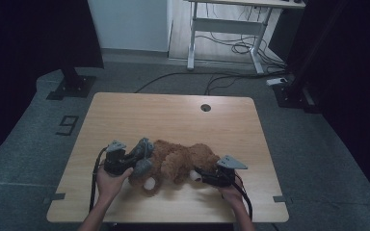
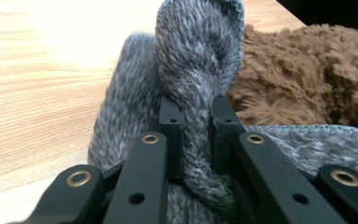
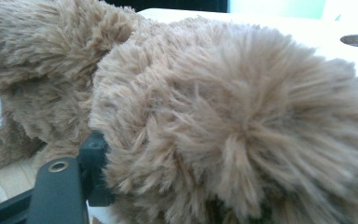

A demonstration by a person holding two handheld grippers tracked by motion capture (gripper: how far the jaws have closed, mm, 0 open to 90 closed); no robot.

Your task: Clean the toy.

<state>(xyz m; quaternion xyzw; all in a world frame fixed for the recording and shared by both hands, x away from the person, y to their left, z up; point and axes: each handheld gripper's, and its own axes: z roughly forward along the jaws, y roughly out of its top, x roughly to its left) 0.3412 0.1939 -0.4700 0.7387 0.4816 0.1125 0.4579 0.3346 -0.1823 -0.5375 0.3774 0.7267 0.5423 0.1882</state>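
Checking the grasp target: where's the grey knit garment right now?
High view: the grey knit garment lies at the brown plush toy's left end, near the table's front edge, a fold pinched in the left tool.

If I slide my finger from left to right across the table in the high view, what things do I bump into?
Left tongs → grey knitted cloth, pinched in those tongs → brown plush toy → right tongs, pressed into the toy's fur.

The toy (image 1: 178, 161) lay on the table's (image 1: 173, 115) near half, the cloth (image 1: 143, 153) against its left end.
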